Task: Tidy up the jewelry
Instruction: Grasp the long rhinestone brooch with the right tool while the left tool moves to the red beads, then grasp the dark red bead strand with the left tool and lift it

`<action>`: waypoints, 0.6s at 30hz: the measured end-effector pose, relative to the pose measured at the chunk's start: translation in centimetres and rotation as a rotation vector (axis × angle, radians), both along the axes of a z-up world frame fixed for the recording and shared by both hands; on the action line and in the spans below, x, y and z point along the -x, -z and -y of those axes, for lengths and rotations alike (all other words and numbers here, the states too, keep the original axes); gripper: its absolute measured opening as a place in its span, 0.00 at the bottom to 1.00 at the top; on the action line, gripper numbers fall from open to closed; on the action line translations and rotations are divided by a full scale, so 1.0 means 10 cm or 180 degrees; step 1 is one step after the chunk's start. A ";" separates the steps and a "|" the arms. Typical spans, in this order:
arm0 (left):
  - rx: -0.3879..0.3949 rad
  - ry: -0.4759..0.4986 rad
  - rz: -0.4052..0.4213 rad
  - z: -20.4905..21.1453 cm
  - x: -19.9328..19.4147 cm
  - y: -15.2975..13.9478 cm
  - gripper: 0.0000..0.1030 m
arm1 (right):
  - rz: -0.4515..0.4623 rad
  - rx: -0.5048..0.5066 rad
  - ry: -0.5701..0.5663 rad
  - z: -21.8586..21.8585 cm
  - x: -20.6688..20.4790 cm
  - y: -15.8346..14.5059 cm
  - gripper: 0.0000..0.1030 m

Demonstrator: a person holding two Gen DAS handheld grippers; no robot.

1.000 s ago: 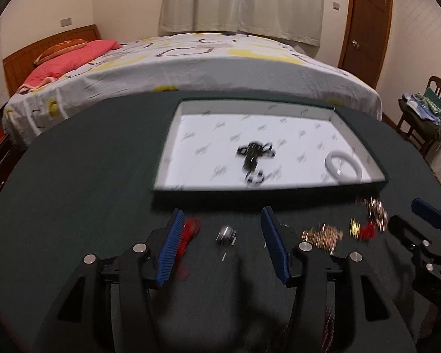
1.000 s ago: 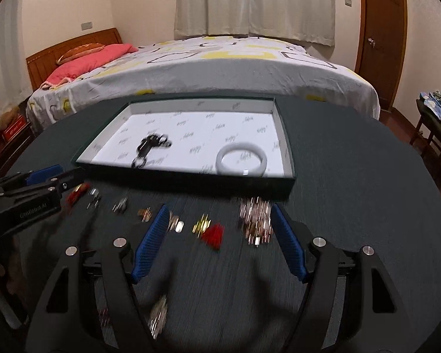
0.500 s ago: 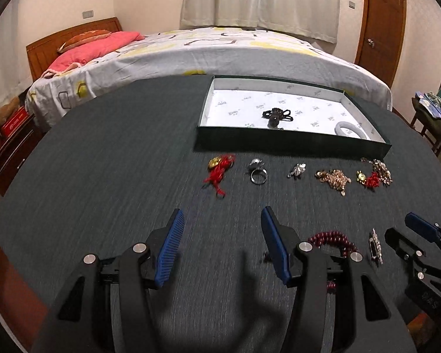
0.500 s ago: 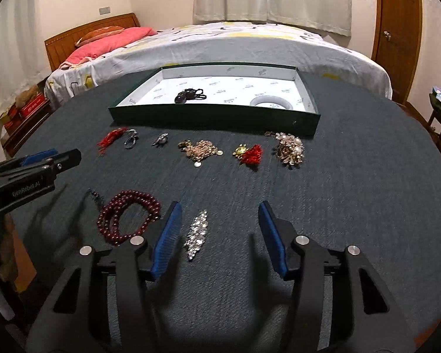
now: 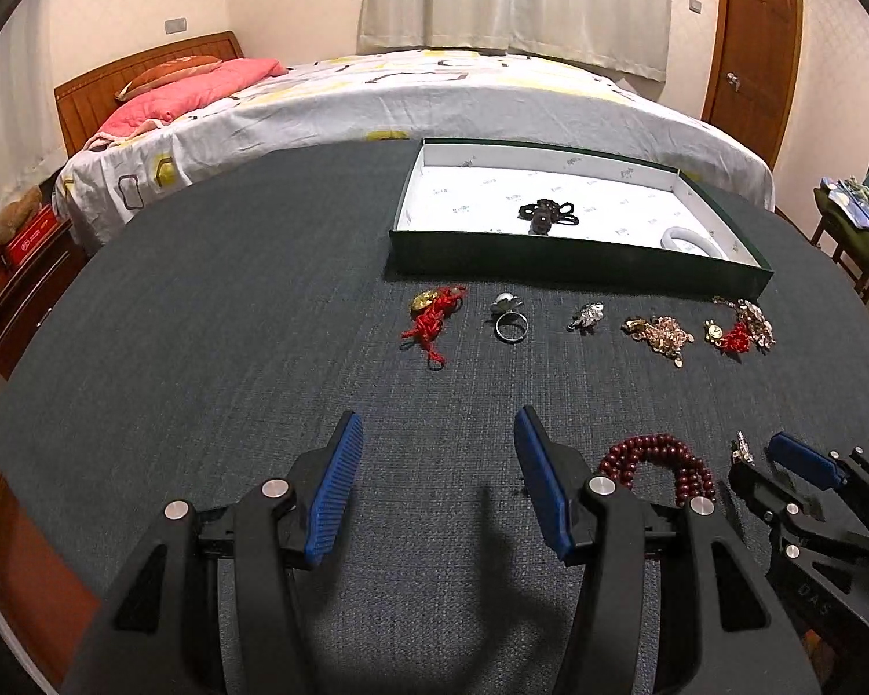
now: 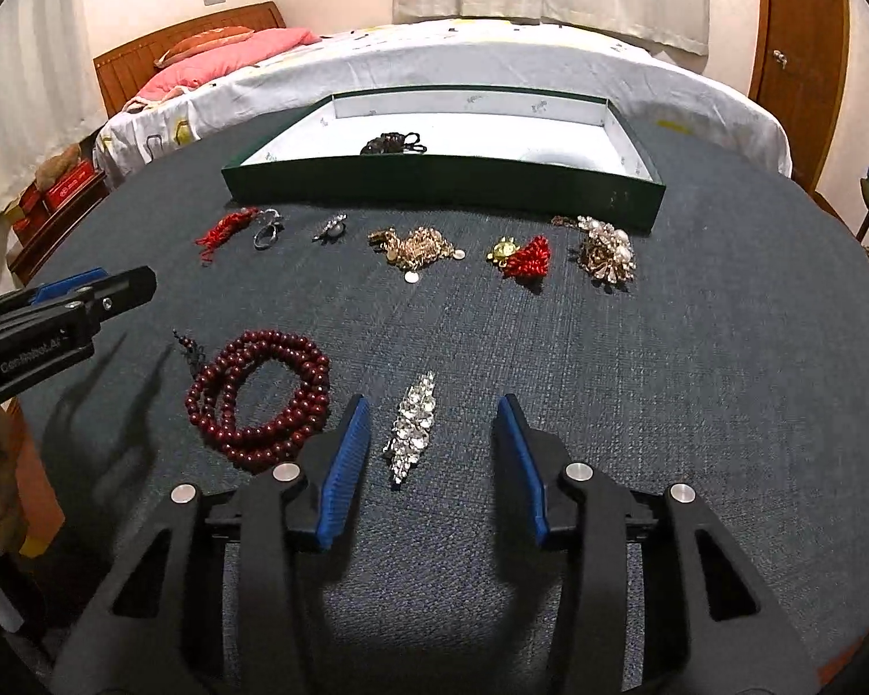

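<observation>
Bangle (image 5: 692, 241) only in left view

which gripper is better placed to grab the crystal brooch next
Right. The right gripper is open with the crystal brooch lying between its fingers. The left gripper is also open but faces bare table, with the beads between it and the brooch.

low wrist views, facing shared tray (image 5: 579, 263)
</observation>
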State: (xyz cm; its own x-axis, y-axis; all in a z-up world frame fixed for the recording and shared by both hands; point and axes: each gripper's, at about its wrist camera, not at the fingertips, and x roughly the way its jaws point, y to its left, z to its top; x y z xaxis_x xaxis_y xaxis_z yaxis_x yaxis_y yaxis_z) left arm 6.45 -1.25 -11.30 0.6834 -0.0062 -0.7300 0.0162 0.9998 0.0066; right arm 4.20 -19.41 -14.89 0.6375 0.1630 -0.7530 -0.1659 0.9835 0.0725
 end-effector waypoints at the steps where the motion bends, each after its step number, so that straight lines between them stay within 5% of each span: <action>1: -0.0002 0.0002 -0.0006 0.00 0.00 0.00 0.52 | 0.0014 0.0029 -0.0004 -0.01 0.00 0.01 0.41; 7: -0.0015 0.0037 -0.0031 0.05 0.01 0.04 0.52 | 0.0022 0.0071 -0.0003 0.00 -0.01 0.01 0.13; 18: 0.0031 0.0196 -0.0007 0.18 0.07 -0.01 0.52 | 0.0124 0.0030 0.0099 0.17 0.01 -0.07 0.13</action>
State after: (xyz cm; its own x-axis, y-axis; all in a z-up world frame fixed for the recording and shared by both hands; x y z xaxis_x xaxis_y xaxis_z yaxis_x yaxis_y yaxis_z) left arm 5.79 -3.08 -11.24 0.6799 -0.0552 -0.7312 0.0776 0.9970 -0.0032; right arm 4.10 -21.13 -14.17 0.6710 0.1357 -0.7289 -0.1379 0.9888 0.0572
